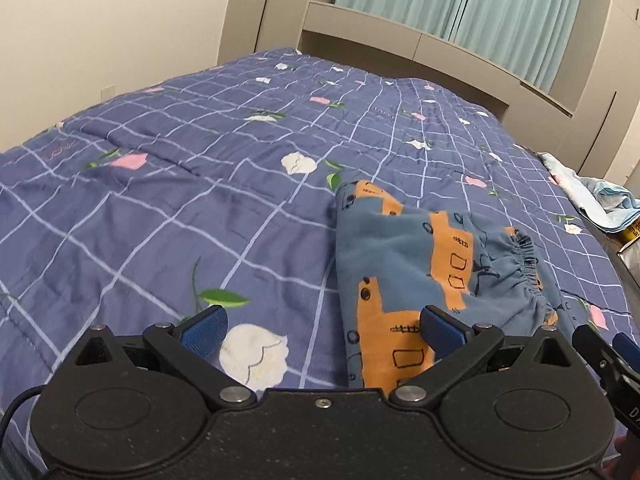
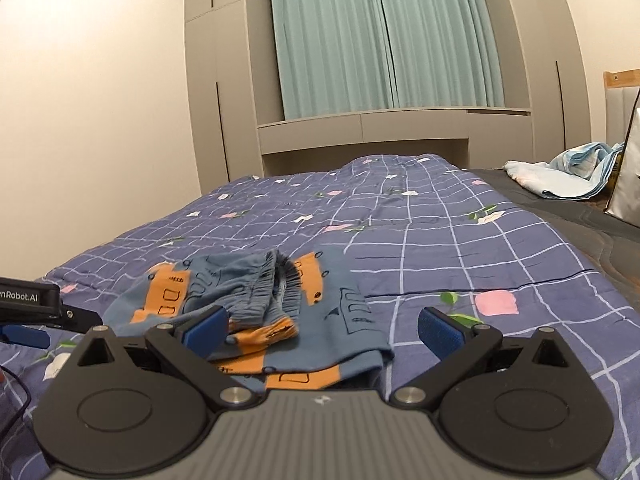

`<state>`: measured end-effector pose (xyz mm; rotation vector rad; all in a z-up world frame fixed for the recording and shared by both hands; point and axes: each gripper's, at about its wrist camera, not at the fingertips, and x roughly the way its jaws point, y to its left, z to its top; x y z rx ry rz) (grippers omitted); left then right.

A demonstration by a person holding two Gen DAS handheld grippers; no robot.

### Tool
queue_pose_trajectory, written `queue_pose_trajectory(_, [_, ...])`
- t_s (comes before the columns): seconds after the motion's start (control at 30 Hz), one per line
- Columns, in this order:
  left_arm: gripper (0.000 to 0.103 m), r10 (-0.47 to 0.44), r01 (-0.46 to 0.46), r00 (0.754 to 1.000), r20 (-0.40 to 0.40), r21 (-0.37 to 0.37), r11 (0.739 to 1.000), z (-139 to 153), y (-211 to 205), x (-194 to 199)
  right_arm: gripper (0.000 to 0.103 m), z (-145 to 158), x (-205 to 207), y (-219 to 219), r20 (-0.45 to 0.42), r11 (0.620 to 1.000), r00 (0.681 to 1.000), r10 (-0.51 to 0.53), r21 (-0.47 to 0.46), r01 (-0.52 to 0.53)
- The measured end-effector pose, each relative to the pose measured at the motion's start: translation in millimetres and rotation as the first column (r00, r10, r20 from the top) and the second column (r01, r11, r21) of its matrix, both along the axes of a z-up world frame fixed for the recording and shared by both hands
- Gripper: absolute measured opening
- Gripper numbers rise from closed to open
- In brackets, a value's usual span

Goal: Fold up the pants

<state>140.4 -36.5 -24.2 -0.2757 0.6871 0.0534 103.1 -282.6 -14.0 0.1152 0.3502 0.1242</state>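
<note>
1. Wall (image 2: 100, 120) and grey wardrobe (image 2: 216, 80) at far left; teal curtain (image 2: 384, 32) behind the bed.
2. Left gripper (image 1: 322, 334) over the quilt (image 1: 160, 208), blue pads spread wide, nothing pinched. Its right pad (image 1: 440, 330) overlaps the pants' near edge in the picture; cannot tell if it touches.
3. Pants (image 1: 420, 264), blue with orange print, lie folded in a bundle on the quilt, right of centre in the left view, elastic waistband (image 1: 528, 264) on their right side.
4. In the right view the pants (image 2: 264, 308) sit left of centre, waistband bunched on top.
5. Right gripper (image 2: 320, 334) just above the near edge of the pants, pads wide apart; left pad (image 2: 206, 330) in front of the fabric, right pad over bare quilt. Nothing clamped.
6. Light blue cloth (image 2: 560, 172) heaped at far right on the bed's edge, well apart from the pants.
</note>
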Motion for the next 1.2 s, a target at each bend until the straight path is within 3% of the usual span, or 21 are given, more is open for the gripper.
queue_pose_trajectory(0.37, [0.102, -0.033, 0.032, 0.999, -0.010, -0.055, 0.998, -3.0, -1.8, -11.6, 0.103, -1.5, -4.6, 12.1, -0.017, 0.998, 0.999, 0.039, -0.046, -0.039])
queue_pose_trajectory(0.53, [0.102, -0.066, 0.065, 0.997, -0.026, -0.051, 0.997, -10.0, -5.2, -11.0, 0.103, 4.7, 1.1, 17.5, -0.039, 0.990, 0.990, 0.137, 0.023, -0.137])
queue_pose_trajectory(0.93, [0.102, -0.079, 0.078, 0.997, -0.025, -0.028, 0.997, -13.9, -7.4, -10.3, 0.103, 9.8, 44.0, 27.0, -0.190, 0.984, 0.969, 0.157, 0.114, -0.137])
queue_pose_trajectory(1.07, [0.102, -0.079, 0.078, 0.997, -0.026, -0.028, 0.997, -13.1, -7.5, -9.6, 0.090, 7.1, 54.4, 22.5, -0.223, 0.971, 0.965, 0.137, 0.222, -0.087])
queue_pose_trajectory(1.2, [0.102, -0.078, 0.078, 0.997, -0.026, -0.023, 0.997, -12.2, -7.9, -9.3, 0.081, 5.3, 56.7, 22.2, -0.252, 0.964, 0.965, 0.070, 0.267, 0.000])
